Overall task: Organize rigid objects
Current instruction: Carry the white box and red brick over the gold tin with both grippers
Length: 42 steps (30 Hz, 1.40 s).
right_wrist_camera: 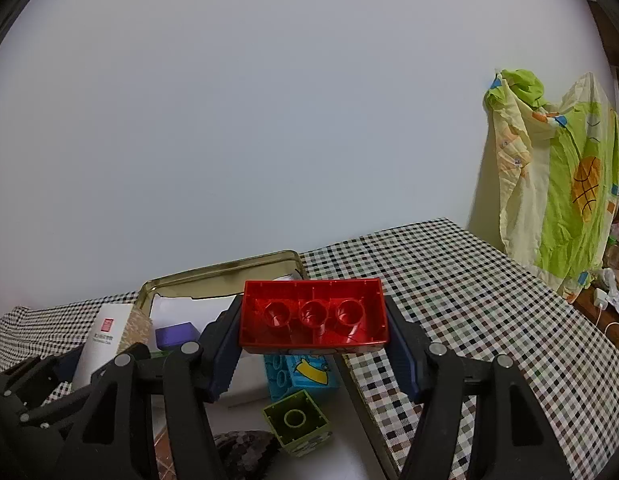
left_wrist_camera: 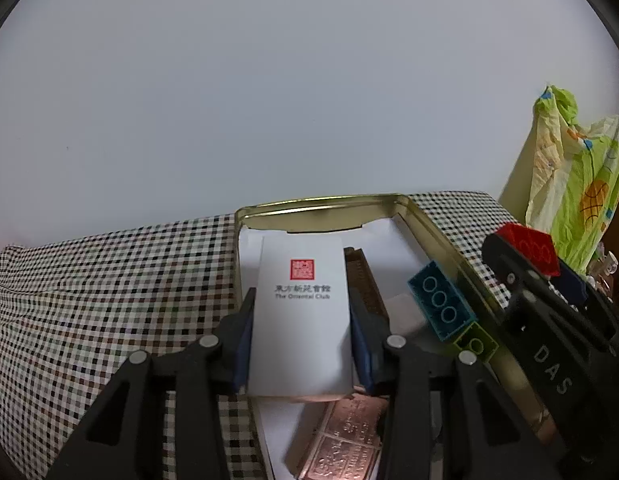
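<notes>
Tin [left_wrist_camera: 429, 222]: sits on the checked bench below both jaws, already crowded; little free floor.
Box [left_wrist_camera: 301, 320]: clamped in the left jaws above the tin; could land on the copper plate [left_wrist_camera: 341, 444] and tilt.
Red brick [right_wrist_camera: 313, 314]: gripped in the right jaws above the tin's right edge; may knock the blue brick [right_wrist_camera: 297, 372] or green brick [right_wrist_camera: 297, 420] below.

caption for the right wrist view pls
Right gripper holds a red brick underside-up above the gold tin.

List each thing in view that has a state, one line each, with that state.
left gripper: shut on white box
white box: held above tin
right gripper: shut on red brick
red brick: held, hollow side showing
gold tin: open, lidless
blue brick: in tin, tilted
</notes>
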### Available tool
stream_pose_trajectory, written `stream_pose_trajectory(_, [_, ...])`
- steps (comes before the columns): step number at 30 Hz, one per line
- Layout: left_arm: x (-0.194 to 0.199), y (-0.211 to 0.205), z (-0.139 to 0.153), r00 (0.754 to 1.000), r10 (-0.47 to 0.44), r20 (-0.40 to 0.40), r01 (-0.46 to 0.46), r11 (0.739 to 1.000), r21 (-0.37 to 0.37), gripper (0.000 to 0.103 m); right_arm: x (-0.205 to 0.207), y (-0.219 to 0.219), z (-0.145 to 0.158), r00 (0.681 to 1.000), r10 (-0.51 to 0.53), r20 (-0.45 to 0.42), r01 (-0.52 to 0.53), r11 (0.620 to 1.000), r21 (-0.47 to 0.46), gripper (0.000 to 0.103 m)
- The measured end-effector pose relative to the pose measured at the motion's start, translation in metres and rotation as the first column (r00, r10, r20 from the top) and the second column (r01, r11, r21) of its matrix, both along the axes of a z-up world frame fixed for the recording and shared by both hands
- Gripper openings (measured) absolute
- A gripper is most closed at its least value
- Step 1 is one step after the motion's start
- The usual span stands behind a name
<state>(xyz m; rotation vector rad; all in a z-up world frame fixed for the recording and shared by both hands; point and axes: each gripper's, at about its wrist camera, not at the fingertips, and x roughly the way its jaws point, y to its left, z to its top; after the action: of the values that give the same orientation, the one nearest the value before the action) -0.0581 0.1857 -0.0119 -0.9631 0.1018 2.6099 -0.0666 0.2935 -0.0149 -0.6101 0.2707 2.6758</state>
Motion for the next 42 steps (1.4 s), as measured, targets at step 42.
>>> stream_pose_trajectory(42, [-0.072, 0.012, -0.015, 0.984, 0.003, 0.179, 0.012, 0.996, -0.083, 0.041, -0.096, 0.025, -0.001, 0.966, 0.078, 0.246, -0.036, 0.985, -0.171, 0.066])
